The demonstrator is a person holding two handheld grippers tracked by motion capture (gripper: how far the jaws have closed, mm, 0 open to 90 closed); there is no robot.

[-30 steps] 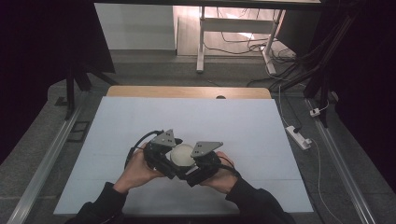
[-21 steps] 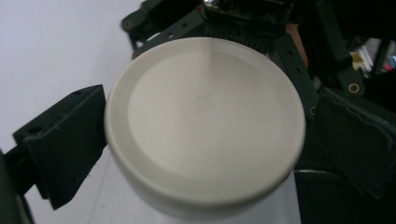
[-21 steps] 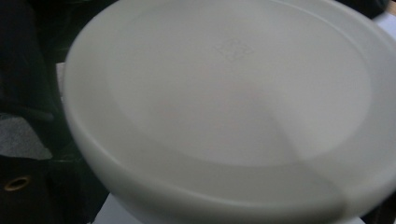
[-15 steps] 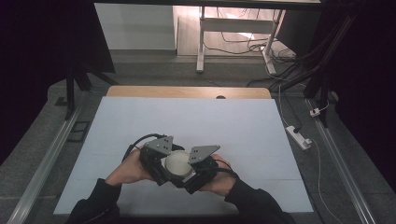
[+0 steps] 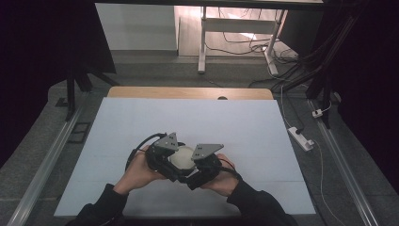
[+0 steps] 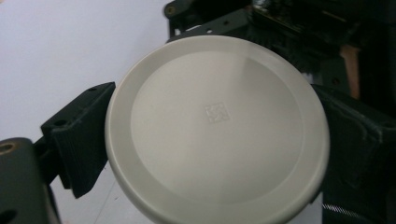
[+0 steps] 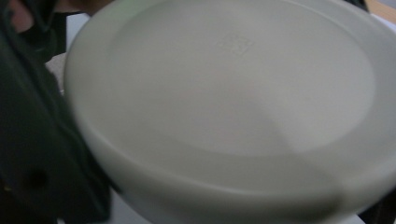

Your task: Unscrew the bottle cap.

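As hands converge, left gripper fingers clamp lid.

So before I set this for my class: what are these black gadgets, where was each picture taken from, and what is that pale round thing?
A person sits at a table covered in a pale sheet, holding a hand-worked clamp in each hand: the left gripper and the right gripper. One picture looks down from above. The other two come from cameras riding on each gripper. Between the grippers is a pale round dish, seen bottom-up with a small stamped mark. The left gripper's black jaws press its rim on both sides. The right gripper's close picture is too blurred to judge its grip.
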